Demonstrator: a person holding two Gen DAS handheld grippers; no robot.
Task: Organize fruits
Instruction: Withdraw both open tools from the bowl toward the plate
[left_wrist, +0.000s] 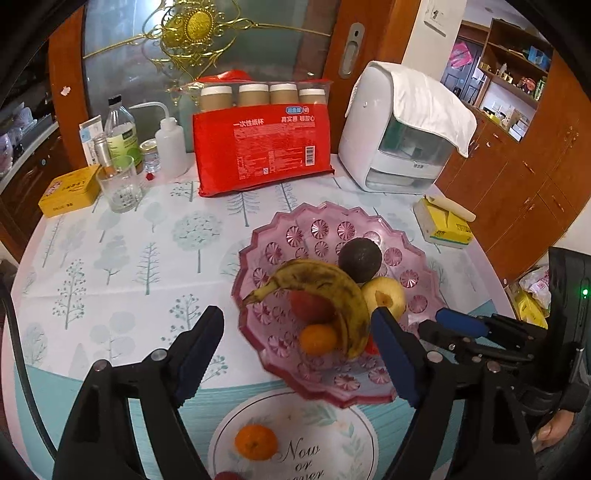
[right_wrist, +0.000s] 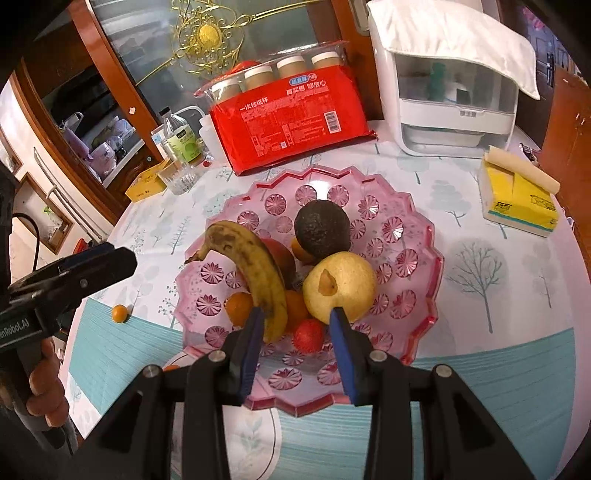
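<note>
Outside the left gripper's (left_wrist: 297, 350) near finger, low on the tablecloth, one mandarin (left_wrist: 255, 446) lies loose; its jaws stand wide with nothing between them. Beyond those fingertips sits the pink fruit dish (left_wrist: 369, 391) with the banana (left_wrist: 325, 291), an avocado (left_wrist: 360, 259) and a yellow apple (left_wrist: 384, 295) already in it. The right gripper (right_wrist: 297, 328) hangs over the dish's near side, jaws narrow and empty, a strawberry (right_wrist: 309, 335) below the gap. Loading looks nearly finished; next, the left jaws likely need to straddle the loose mandarin.
</note>
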